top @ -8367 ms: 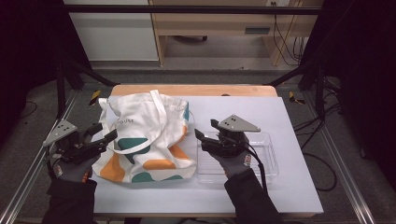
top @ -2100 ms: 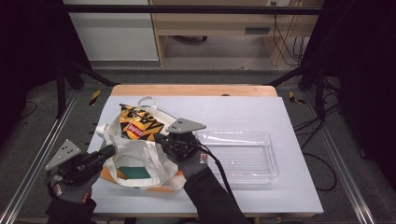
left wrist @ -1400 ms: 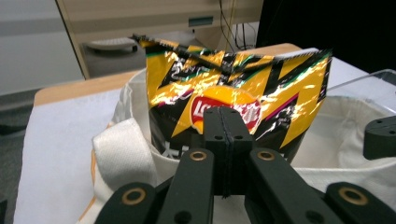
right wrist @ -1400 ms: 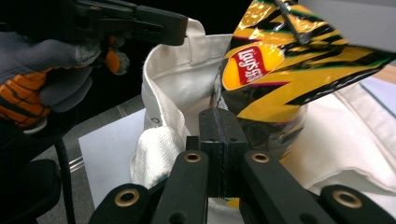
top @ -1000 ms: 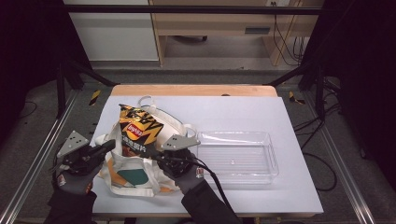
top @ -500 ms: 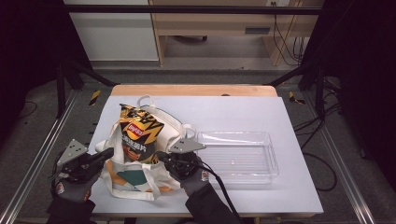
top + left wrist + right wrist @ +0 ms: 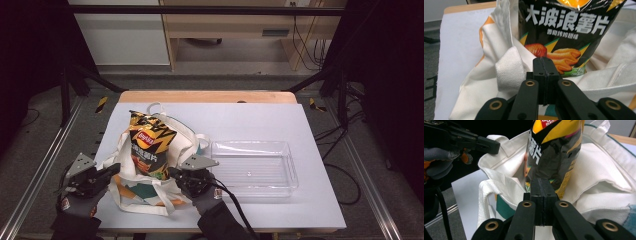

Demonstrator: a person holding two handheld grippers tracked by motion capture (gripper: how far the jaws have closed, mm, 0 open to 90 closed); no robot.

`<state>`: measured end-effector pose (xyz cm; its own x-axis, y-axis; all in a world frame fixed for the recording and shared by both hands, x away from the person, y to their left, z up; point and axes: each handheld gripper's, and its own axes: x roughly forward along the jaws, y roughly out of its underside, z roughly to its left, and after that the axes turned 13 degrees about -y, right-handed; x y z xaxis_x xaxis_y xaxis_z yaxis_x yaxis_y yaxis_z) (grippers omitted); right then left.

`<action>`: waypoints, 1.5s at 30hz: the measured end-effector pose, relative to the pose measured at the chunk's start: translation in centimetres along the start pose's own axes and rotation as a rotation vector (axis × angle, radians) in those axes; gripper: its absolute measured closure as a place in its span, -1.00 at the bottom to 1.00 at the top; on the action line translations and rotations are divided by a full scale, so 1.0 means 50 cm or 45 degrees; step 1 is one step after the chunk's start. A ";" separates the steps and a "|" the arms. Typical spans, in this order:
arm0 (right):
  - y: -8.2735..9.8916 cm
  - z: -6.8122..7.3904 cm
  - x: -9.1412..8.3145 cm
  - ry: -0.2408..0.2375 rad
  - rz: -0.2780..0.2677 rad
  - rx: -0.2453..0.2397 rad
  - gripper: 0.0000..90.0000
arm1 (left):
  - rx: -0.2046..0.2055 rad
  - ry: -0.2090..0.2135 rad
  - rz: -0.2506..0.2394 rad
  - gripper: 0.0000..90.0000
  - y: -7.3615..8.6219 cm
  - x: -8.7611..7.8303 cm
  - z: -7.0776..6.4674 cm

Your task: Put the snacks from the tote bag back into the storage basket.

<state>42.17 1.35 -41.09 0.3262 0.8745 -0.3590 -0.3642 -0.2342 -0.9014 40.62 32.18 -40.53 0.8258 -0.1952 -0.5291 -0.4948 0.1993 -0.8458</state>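
Observation:
A white tote bag [image 7: 145,195] with orange and green patches sits on the table's left side. A black and yellow chips bag [image 7: 150,147] stands upright in its mouth. My left gripper [image 7: 114,168] is shut, its tip against the tote's left rim. My right gripper [image 7: 172,172] is shut at the right rim. In the left gripper view the shut jaws [image 7: 544,62] lie before the chips bag [image 7: 569,27], beside a folded strap [image 7: 509,67]. In the right gripper view the shut jaws [image 7: 541,183] meet the tote's rim [image 7: 506,192] under the chips bag [image 7: 554,152]. No fabric shows between either pair.
A clear plastic tray [image 7: 250,144] rests right of the tote on the white table top [image 7: 250,115]. A wooden strip [image 7: 205,96] runs along the table's far edge. Metal rails flank the table on both sides.
The tote lay flat at first; now the chips bag stands in it. Over the last second both grippers sank toward the table beside the tote, and the tote's top settled lower.

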 end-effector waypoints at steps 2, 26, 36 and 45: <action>0.006 0.000 0.003 -0.001 0.004 0.006 1.00 | 0.004 -0.001 0.015 0.99 0.005 0.004 0.000; 0.079 -0.003 0.046 0.030 0.053 0.039 1.00 | 0.068 -0.047 0.131 0.99 0.051 0.041 -0.006; 0.094 0.001 0.058 0.086 0.084 0.004 1.00 | 0.089 -0.059 0.163 0.99 0.058 0.052 -0.007; 0.118 -0.005 0.069 0.106 0.100 0.019 1.00 | 0.124 -0.072 0.203 0.99 0.064 0.064 -0.009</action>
<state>41.36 2.89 -47.72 0.3672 0.8153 -0.4477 -0.4040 -0.2938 -0.8663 41.57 31.74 -44.96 0.7542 -0.1004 -0.6489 -0.5944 0.3157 -0.7396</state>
